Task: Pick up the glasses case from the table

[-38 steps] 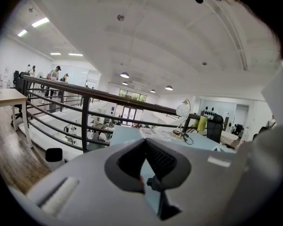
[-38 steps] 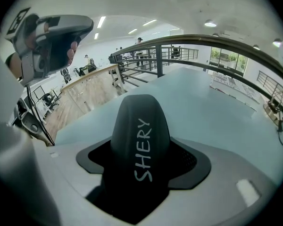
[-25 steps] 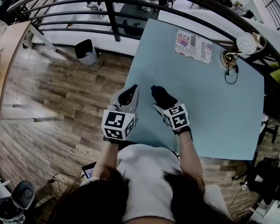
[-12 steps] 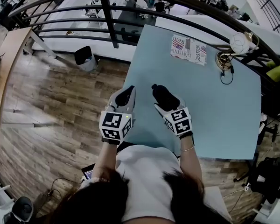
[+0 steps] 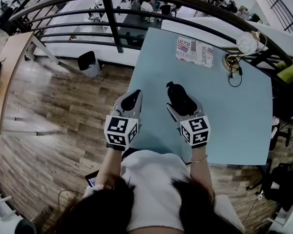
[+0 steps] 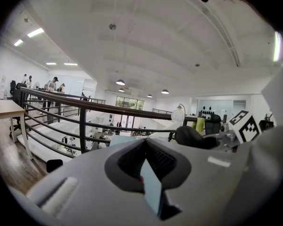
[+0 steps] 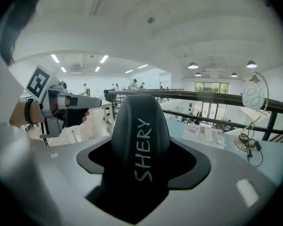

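I read the work surface as a pale blue tabletop that stands on a wood-plank floor, with a black curved railing running past its far edge. A printed sheet lies flat near that far edge. A lamp with a white globe stands at the far right corner, its cable looped on the surface. A dark bin sits on the floor beside the railing. Beyond the railing the gripper views show an open office hall with ceiling lights and distant people. Compared with half a second ago, the right tongs and their load have shifted to the right, further in over the tabletop, while the left tongs remain in almost the same place at the near left edge. The right tongs are clamped on the glasses case, a black rounded case marked "SHERY". The case sits lengthwise between the jaws, projects forward beyond them, and is held over the near half of the tabletop. The left tongs hold nothing. Their jaws are drawn together to a thin slit, through which I see a sliver of blue tabletop. Both grippers point away from the person, roughly parallel and a little apart, with the left marker cube and the right marker cube turned up toward the head camera. The right wrist wears a thin bracelet.
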A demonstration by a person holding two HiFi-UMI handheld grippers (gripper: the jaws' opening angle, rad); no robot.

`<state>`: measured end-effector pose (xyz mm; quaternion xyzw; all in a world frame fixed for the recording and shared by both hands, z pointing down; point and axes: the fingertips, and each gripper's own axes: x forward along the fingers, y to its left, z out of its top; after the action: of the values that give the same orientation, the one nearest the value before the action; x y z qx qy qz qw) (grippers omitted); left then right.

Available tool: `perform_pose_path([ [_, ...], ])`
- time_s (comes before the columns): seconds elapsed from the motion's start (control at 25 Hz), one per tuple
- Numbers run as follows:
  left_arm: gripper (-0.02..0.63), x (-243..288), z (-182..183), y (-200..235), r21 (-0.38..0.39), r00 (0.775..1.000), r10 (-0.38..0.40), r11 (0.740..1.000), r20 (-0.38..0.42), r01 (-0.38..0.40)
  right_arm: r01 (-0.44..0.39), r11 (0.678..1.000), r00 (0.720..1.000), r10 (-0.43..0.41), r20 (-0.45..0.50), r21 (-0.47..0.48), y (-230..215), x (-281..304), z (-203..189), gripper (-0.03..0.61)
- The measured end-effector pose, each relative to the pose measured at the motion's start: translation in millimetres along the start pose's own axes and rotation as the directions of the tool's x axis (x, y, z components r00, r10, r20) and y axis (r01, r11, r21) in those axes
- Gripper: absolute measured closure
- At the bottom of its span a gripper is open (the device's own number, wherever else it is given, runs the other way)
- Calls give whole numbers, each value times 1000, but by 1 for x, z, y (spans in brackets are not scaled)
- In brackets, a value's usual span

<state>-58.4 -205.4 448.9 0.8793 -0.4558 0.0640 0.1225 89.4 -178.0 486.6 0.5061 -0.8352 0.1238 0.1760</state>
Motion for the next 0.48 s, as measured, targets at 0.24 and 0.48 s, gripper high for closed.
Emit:
perform_pose_path([
  [0.24,557,3,4,-5,9,1000,-6,1000,3,6,38,998,992,-44,119,49,-16,-23,27,238],
  [0.48,557,9,12,-4,22,1000,-19,1000,10,19,88,992,969,-107,222,93,-31,-43,48,238],
])
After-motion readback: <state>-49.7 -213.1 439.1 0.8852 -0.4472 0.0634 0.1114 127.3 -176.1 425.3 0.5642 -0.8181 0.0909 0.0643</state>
